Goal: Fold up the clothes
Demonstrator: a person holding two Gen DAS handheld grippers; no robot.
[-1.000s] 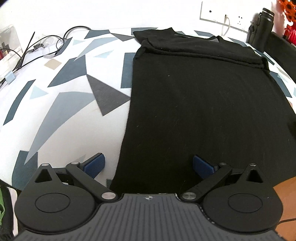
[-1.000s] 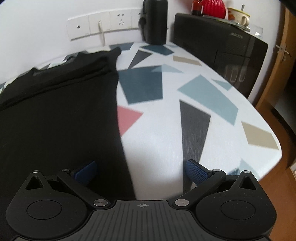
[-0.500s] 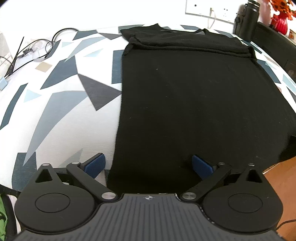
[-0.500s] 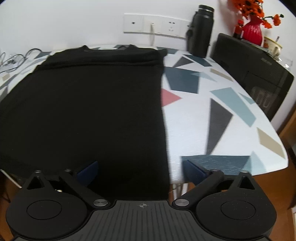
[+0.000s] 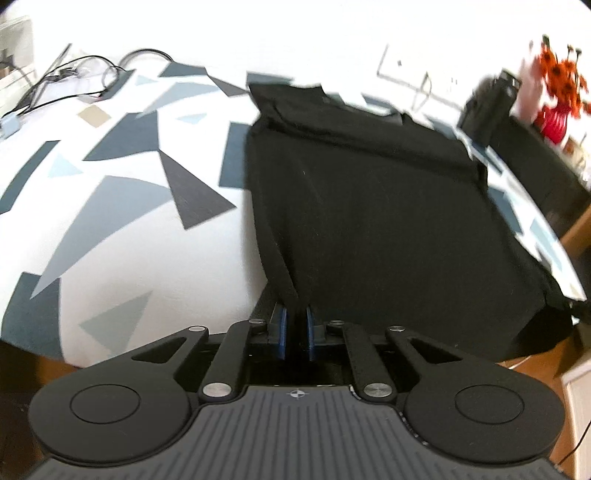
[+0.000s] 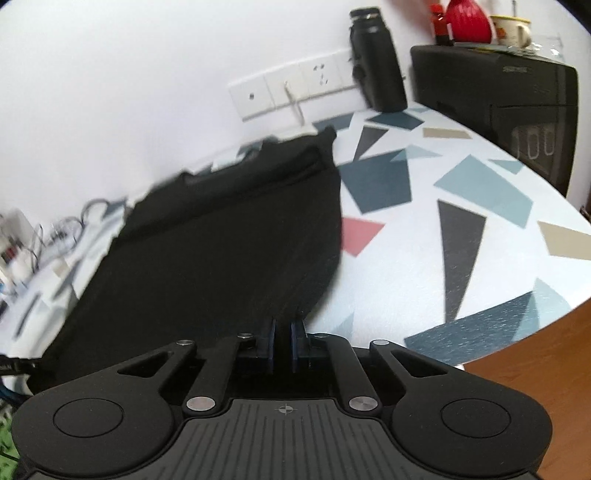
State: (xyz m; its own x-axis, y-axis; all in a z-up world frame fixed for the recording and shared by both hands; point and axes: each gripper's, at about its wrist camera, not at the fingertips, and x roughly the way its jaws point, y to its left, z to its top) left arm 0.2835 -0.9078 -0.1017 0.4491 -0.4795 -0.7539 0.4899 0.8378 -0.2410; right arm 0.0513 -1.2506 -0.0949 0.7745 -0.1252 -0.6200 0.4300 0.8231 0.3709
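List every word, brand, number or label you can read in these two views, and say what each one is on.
None can be read for certain.
Black appliance: a light brand mark on its front, too blurred to read.
Cup: an orange marking, too small to read.
Small red bottle: any label is too small to read.
Black shirt: no print visible.

Left gripper [image 5: 295, 328] and right gripper [image 6: 282, 341] both have jaws pinched nearly together, each clamping black fabric
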